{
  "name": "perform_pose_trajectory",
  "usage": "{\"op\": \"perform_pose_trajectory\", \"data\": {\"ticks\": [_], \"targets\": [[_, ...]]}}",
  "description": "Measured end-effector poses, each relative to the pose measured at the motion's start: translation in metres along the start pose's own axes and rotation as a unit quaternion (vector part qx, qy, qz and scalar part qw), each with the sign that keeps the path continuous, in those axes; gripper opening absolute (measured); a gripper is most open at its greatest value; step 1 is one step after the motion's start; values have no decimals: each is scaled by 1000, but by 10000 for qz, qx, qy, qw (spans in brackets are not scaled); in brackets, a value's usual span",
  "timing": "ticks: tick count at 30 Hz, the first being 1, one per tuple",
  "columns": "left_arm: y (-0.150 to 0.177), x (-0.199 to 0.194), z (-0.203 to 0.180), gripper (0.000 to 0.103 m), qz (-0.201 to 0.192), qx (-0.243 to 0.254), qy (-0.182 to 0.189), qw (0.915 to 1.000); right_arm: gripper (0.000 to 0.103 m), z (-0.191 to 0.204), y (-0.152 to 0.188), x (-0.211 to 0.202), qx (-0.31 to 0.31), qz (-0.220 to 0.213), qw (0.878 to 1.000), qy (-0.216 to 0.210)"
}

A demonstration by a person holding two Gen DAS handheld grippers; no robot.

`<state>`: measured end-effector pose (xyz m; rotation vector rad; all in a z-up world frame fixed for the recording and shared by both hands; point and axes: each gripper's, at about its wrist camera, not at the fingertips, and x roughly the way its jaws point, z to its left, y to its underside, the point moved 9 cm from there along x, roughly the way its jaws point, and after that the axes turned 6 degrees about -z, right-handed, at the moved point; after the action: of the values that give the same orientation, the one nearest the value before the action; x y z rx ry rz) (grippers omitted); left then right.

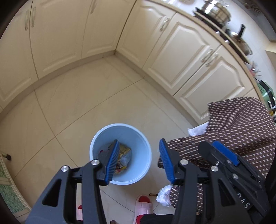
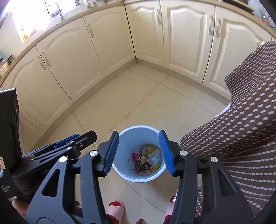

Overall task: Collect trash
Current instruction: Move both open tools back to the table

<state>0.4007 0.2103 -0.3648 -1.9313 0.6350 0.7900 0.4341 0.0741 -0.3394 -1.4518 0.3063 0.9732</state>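
A light blue bin (image 1: 138, 137) (image 2: 124, 136) stands on the tiled floor below both grippers. Several crumpled wrappers (image 1: 125, 155) (image 2: 146, 159) lie at its bottom. My left gripper (image 1: 138, 161) hangs above the bin's right half, open, with nothing between its blue pads. My right gripper (image 2: 138, 153) hovers over the bin's mouth, also open and empty. In the left wrist view the right gripper (image 1: 224, 151) shows at the right edge. The left gripper (image 2: 69, 141) appears at the left of the right wrist view.
Cream cabinet doors (image 1: 181, 48) (image 2: 103, 43) wrap around the floor corner behind the bin. A brown dotted sleeve (image 1: 241, 124) (image 2: 241, 129) fills the right side. Pink slippers (image 1: 143, 206) (image 2: 115, 210) stand just in front of the bin. Pots (image 1: 217, 12) sit on the counter.
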Motion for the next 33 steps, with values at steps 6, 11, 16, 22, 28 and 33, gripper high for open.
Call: {"op": "perform_pose_trajectory", "data": {"ticks": [6, 11, 16, 22, 28, 33], "targets": [[-9, -57, -51, 48, -471, 397, 209, 9979, 48, -11, -20, -68, -24, -526, 9986, 78], [-16, -112, -98, 52, -919, 699, 402, 9925, 49, -24, -32, -135, -12, -1034, 9945, 152], [-11, -161, -155, 55, -1247, 1130, 629, 9837, 50, -46, -37, -208, 64, -1582, 9869, 310], [8, -191, -239, 60, -1312, 1718, 1045, 9707, 53, -104, -31, -282, 289, -2056, 9755, 731], [41, -193, -328, 70, -1051, 2102, 1606, 9586, 54, -196, -12, -344, 777, -2347, 9589, 1389], [68, -173, -400, 72, -622, 2248, 2015, 9513, 55, -272, 7, -377, 1273, -2431, 9434, 1864]]}}
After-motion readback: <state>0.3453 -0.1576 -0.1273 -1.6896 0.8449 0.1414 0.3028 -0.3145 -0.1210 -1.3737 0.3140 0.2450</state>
